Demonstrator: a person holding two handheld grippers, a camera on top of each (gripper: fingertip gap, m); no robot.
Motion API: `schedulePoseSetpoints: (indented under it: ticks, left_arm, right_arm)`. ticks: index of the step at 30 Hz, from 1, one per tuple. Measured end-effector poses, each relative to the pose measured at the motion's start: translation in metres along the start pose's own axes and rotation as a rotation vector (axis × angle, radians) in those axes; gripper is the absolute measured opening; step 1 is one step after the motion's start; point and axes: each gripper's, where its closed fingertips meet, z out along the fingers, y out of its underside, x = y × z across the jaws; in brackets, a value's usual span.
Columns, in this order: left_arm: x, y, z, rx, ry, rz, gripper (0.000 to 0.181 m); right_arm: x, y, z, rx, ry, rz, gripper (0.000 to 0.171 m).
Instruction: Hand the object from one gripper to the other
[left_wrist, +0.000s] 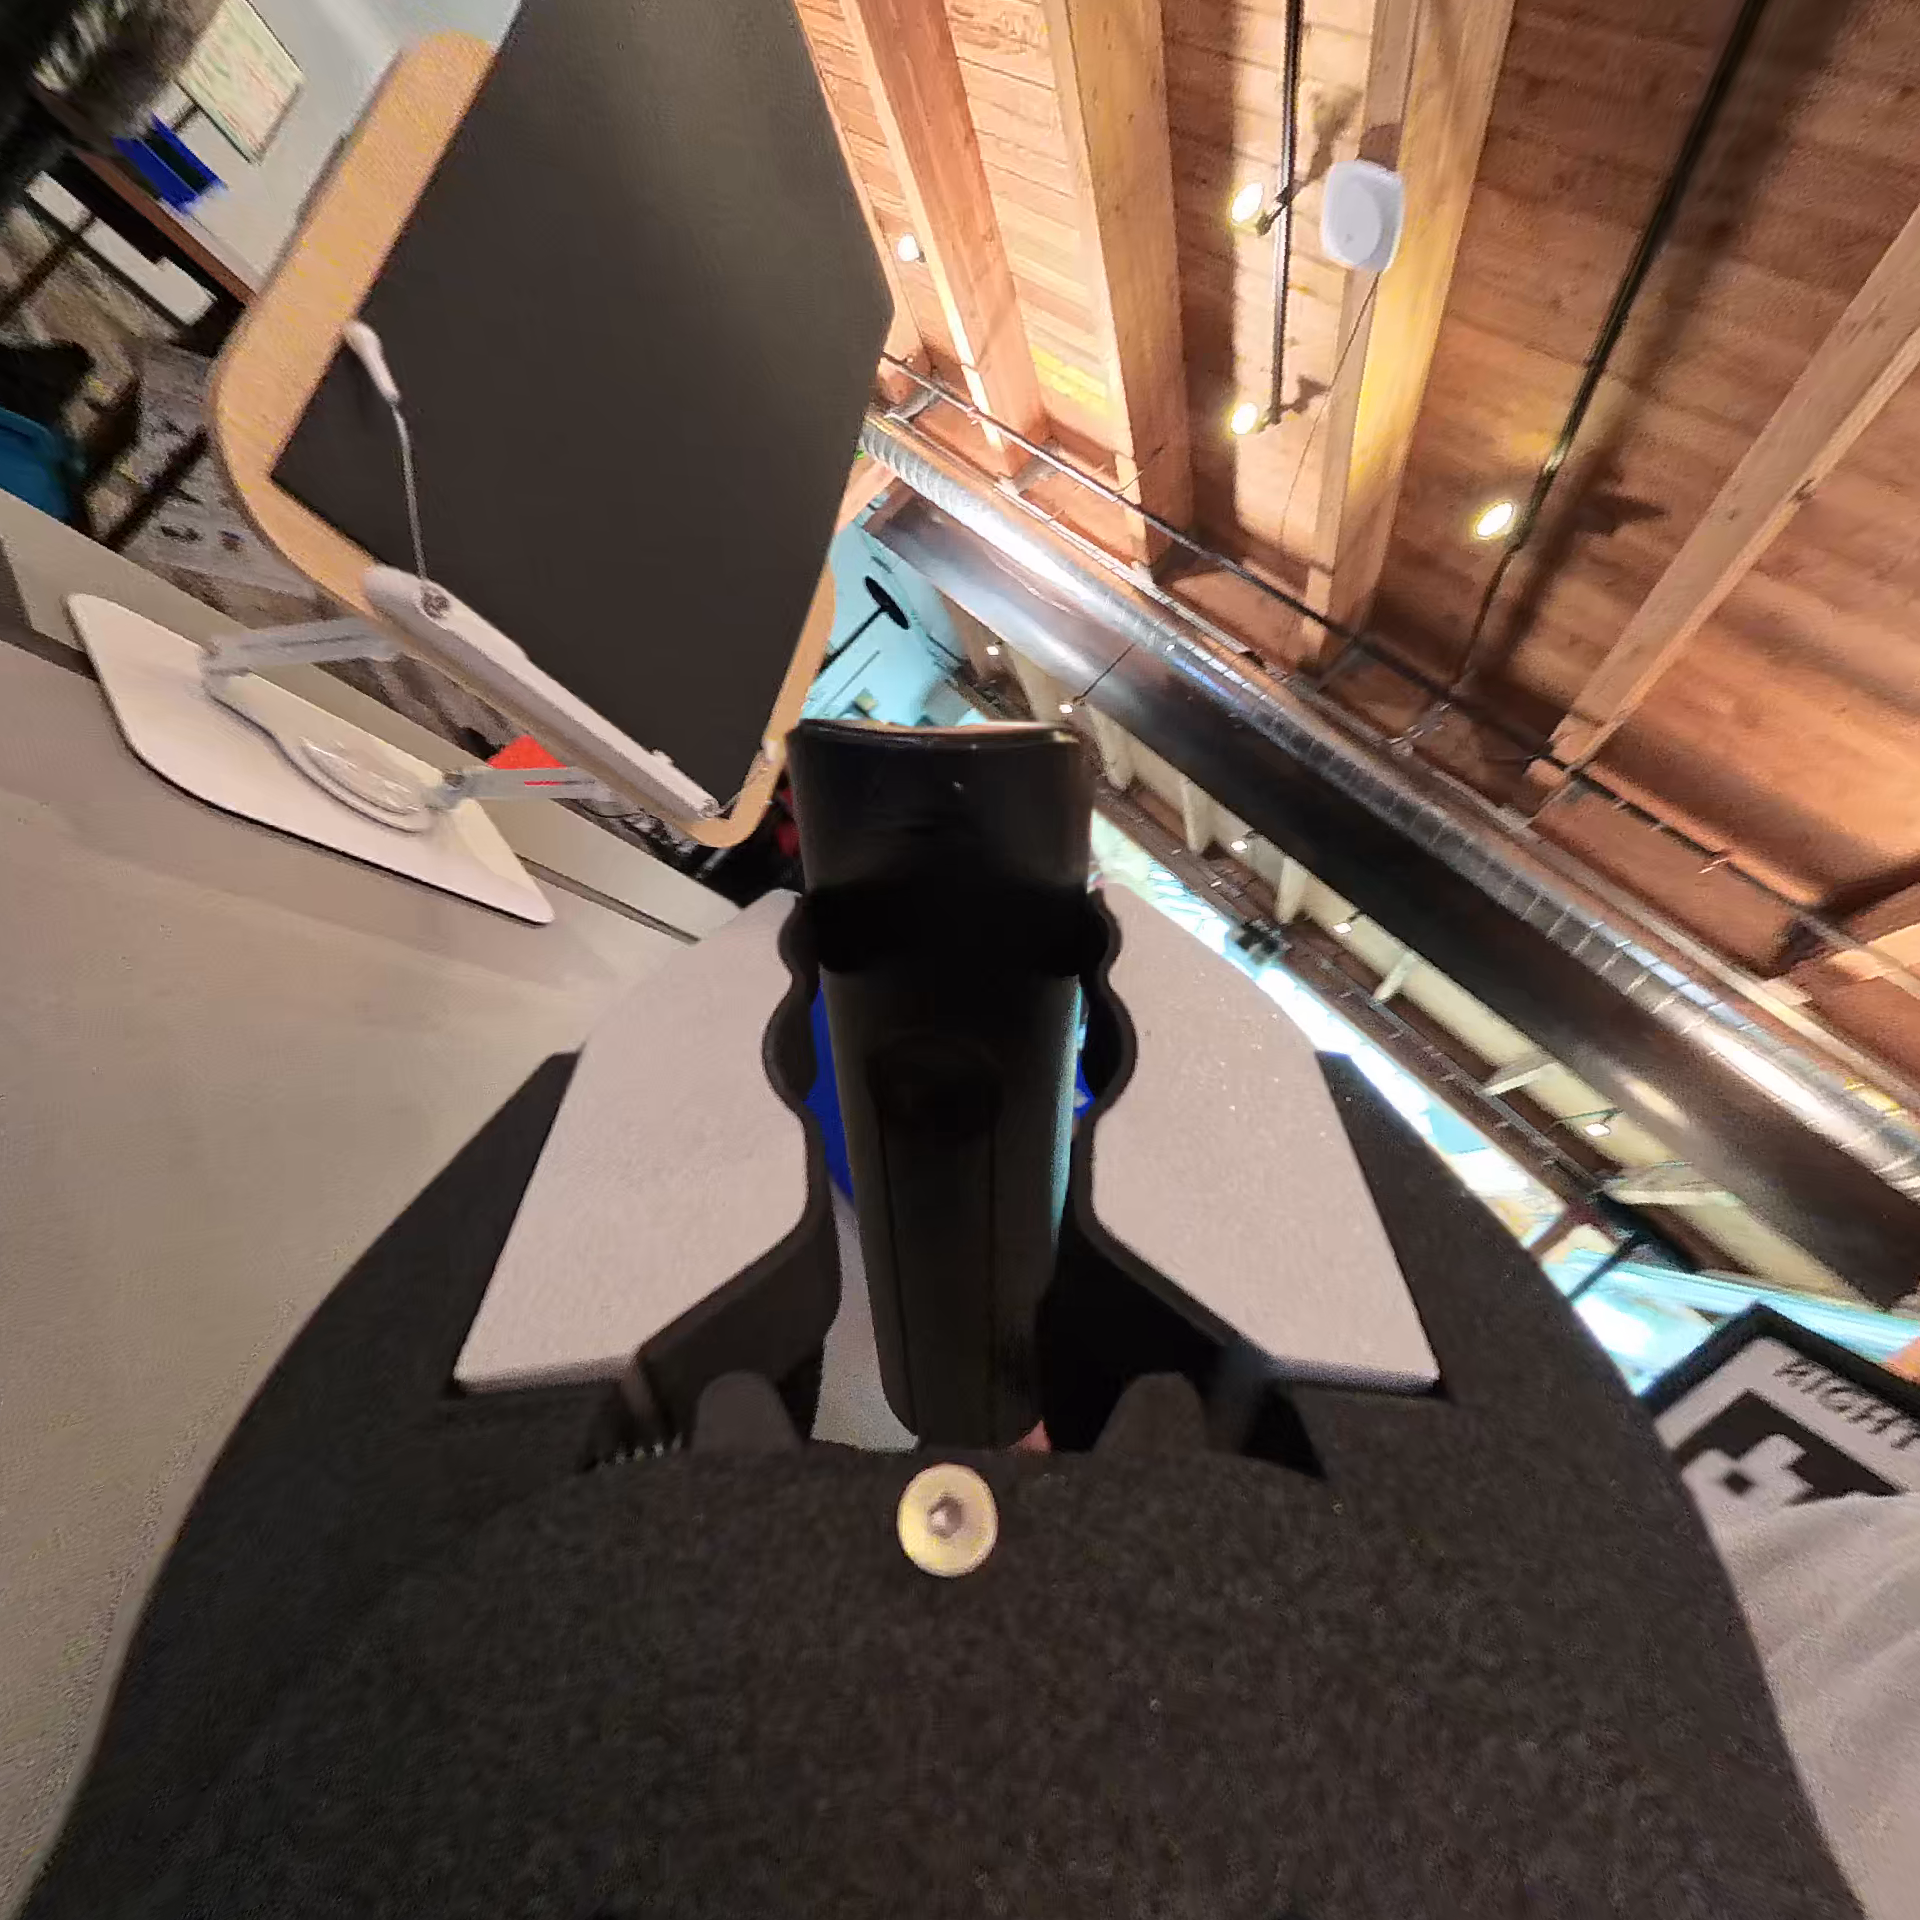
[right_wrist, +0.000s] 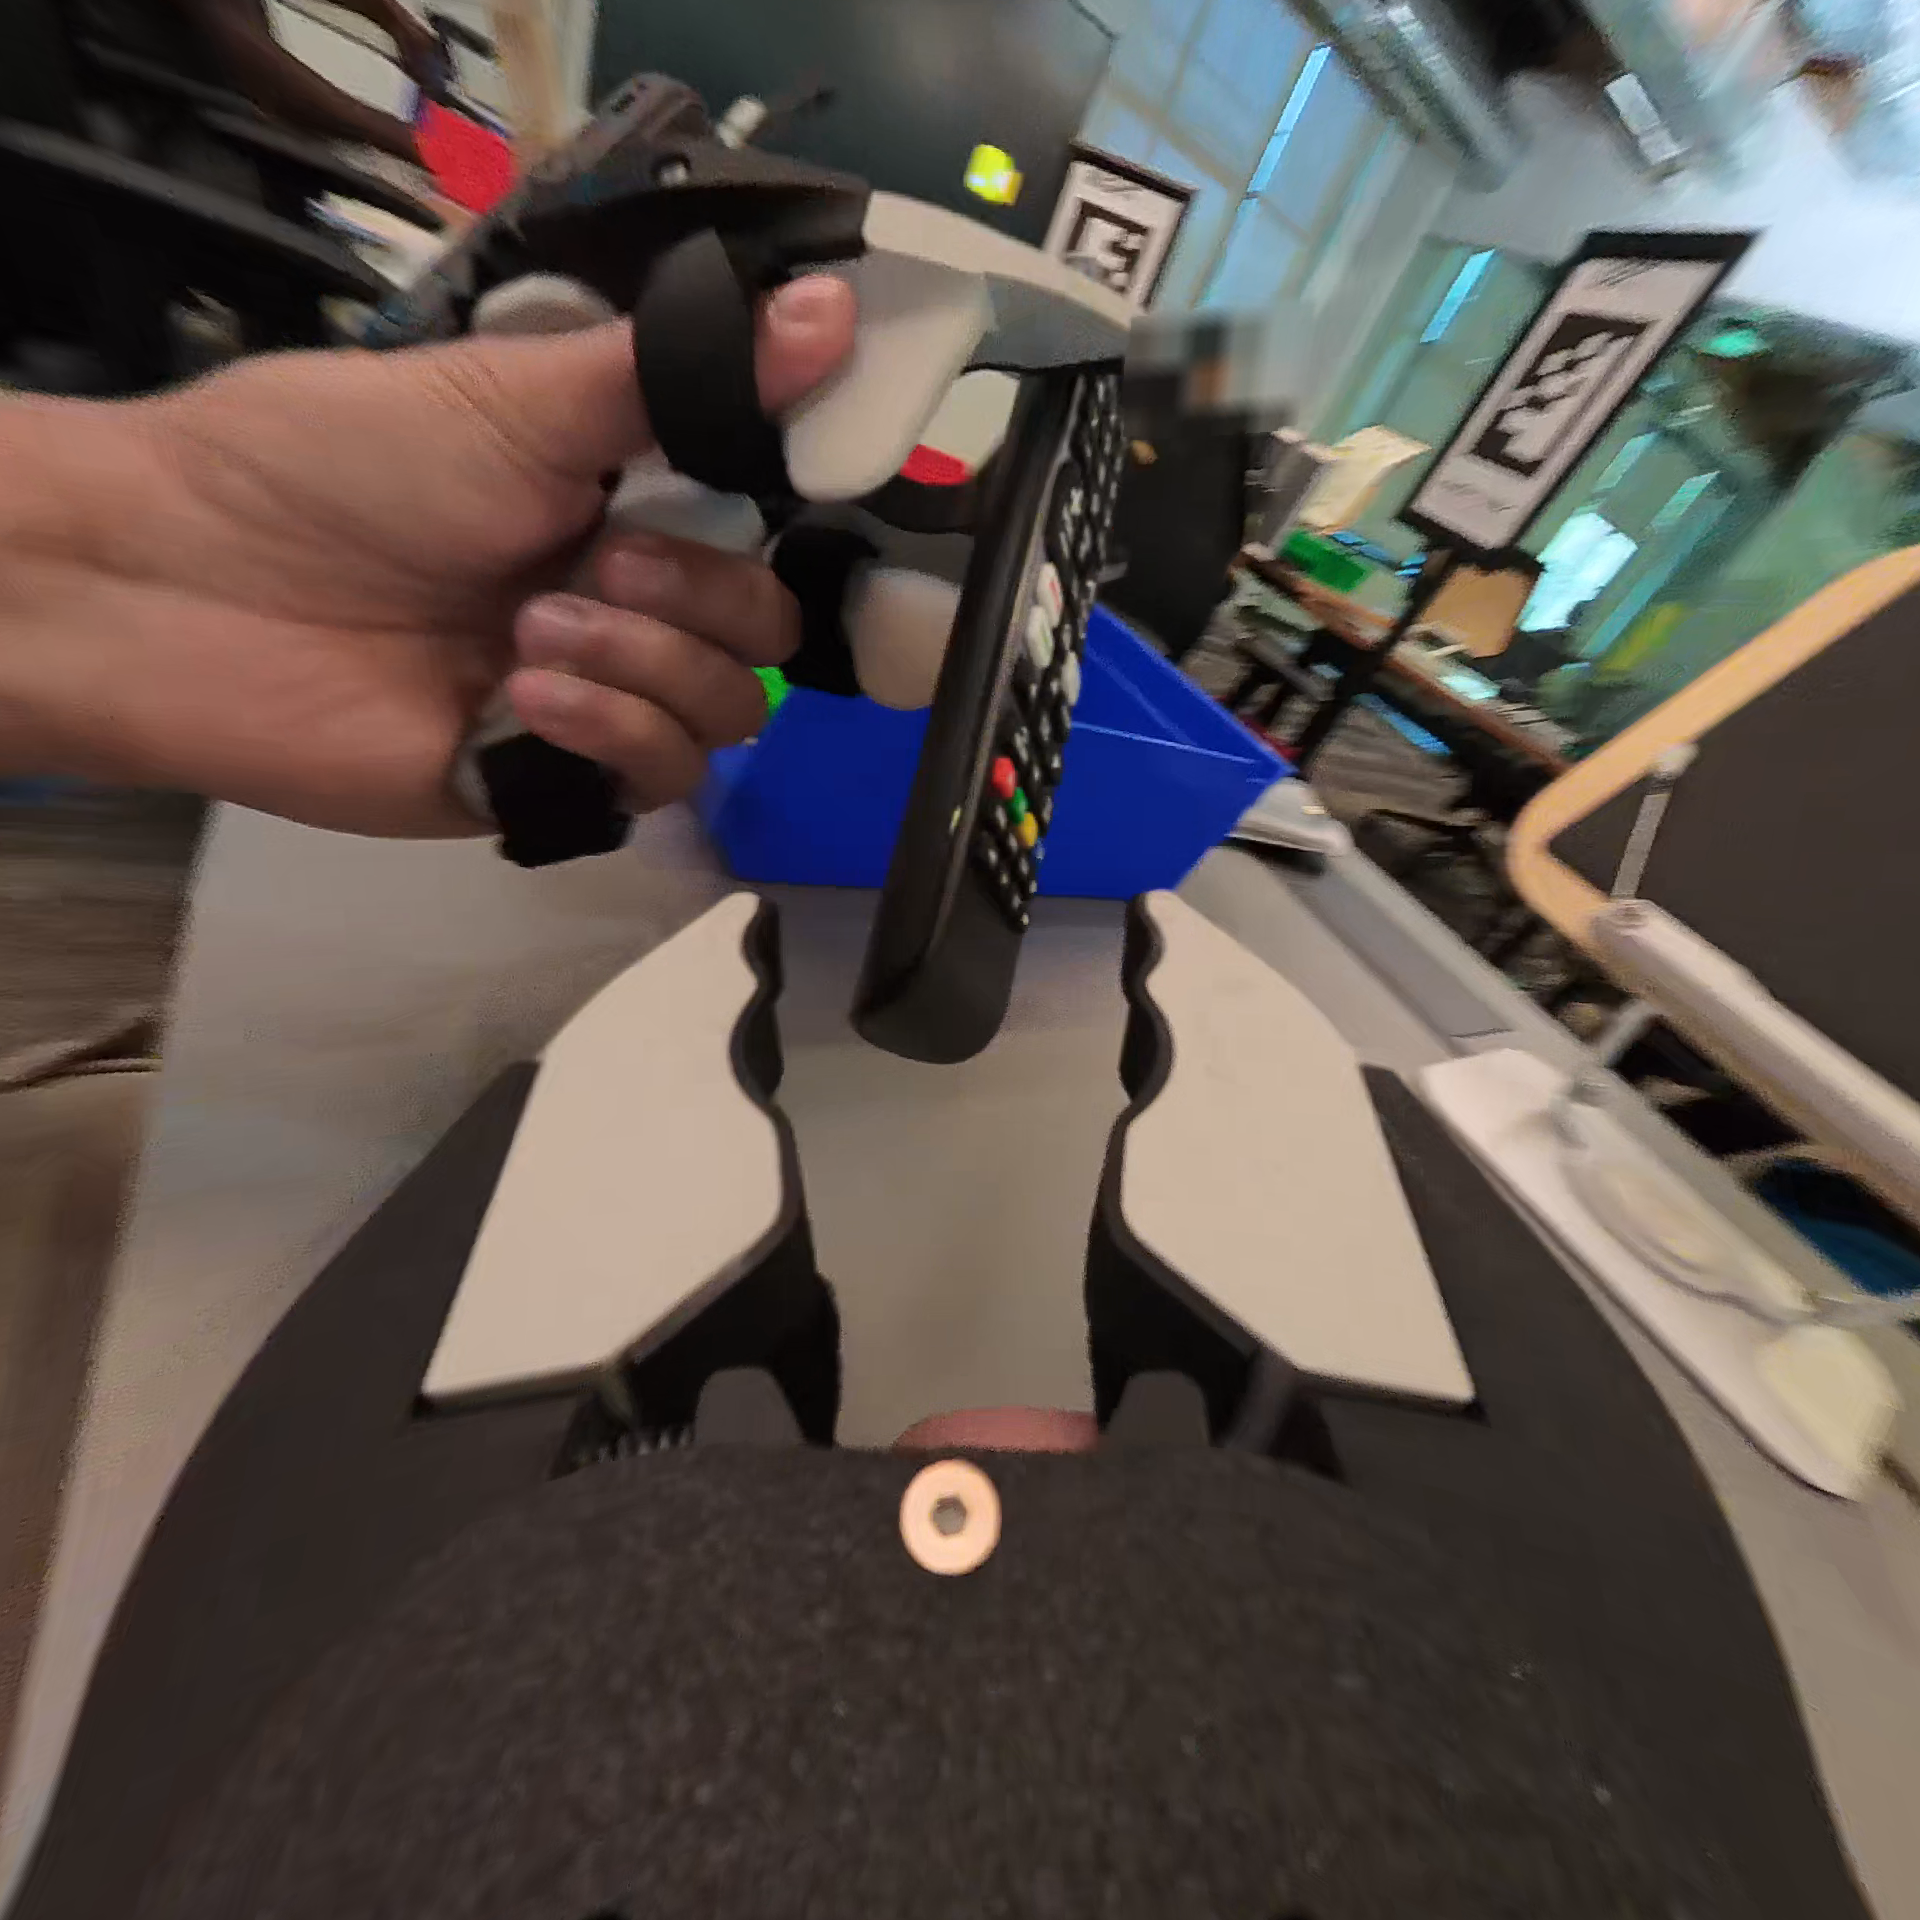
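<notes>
A black remote control (left_wrist: 951, 1091) is clamped between the fingers of my left gripper (left_wrist: 948, 935), back side facing the camera, and sticks out past the fingertips. In the right wrist view a hand (right_wrist: 312, 582) holds the left gripper (right_wrist: 997, 488), which grips the remote (right_wrist: 997, 748) near its upper end. The remote hangs steeply with its buttons facing right. My right gripper (right_wrist: 951, 920) is open. The remote's lower end sits between its fingertips (right_wrist: 675, 1039) and touches neither pad.
A blue bin (right_wrist: 831, 800) stands on the grey table (right_wrist: 343, 987) just behind the remote. A dark divider panel with a wooden rim (left_wrist: 582, 364), a white arm (left_wrist: 520, 665) and a white pad (left_wrist: 260, 748) lie to one side. Marker boards (right_wrist: 1558, 384) stand farther back. About 11 cm separates my left fingertips from my right.
</notes>
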Motion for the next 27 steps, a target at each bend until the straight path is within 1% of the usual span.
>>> schedulePoseSetpoints:
  ticks: [1,2,4,6,7,9,11,14,17,19,22,24,26,27]
  left_arm:
    - [0.001,0.001,0.001,0.01,0.018,-0.04,0.048]
    - [0.004,0.001,0.002,0.023,0.05,-0.088,0.048]
    - [0.005,0.005,0.003,0.033,0.102,-0.192,0.048]
    - [0.005,0.011,0.005,0.031,0.139,-0.265,0.048]
    - [0.003,0.015,0.006,0.024,0.138,-0.281,0.048]
    - [0.001,0.018,0.007,0.02,0.145,-0.306,0.048]
    - [-0.004,0.021,0.007,-0.004,0.125,-0.329,0.048]
    - [-0.004,0.029,0.009,-0.042,0.147,-0.368,0.049]
    - [0.0,0.04,0.01,-0.125,0.173,-0.241,0.05]
    - [-0.006,0.044,0.01,-0.179,0.121,-0.126,0.062]
    - [-0.016,0.041,0.006,-0.233,0.006,0.107,0.067]
    - [-0.024,0.042,0.005,-0.292,-0.093,0.322,0.071]
    - [-0.03,0.049,0.004,-0.375,-0.169,0.515,0.071]
    - [-0.031,0.055,0.005,-0.414,-0.183,0.571,0.072]
  right_arm:
    - [0.003,0.0,0.0,0.0,0.051,-0.036,0.058]
    - [0.002,-0.001,0.0,0.004,0.065,-0.066,0.056]
    - [-0.003,-0.003,-0.001,-0.002,0.051,-0.111,0.052]
    - [-0.001,-0.002,-0.001,-0.013,0.071,-0.17,0.048]
    - [0.0,-0.002,-0.003,-0.017,0.08,-0.2,0.039]
    - [0.005,-0.002,-0.007,-0.016,0.116,-0.243,0.035]
    - [0.016,-0.006,-0.013,-0.006,0.156,-0.264,0.027]
    - [0.029,-0.013,-0.022,0.014,0.13,-0.215,0.024]
    - [0.045,-0.015,-0.031,0.036,0.097,-0.076,0.023]
    - [0.064,-0.011,-0.036,0.031,0.111,0.002,0.023]
    - [0.09,0.003,-0.042,-0.008,0.124,0.063,0.023]
    - [0.1,0.015,-0.044,-0.063,0.148,0.001,0.023]
    - [0.104,0.028,-0.043,-0.141,0.196,-0.201,0.024]
    - [0.103,0.034,-0.042,-0.18,0.215,-0.308,0.023]
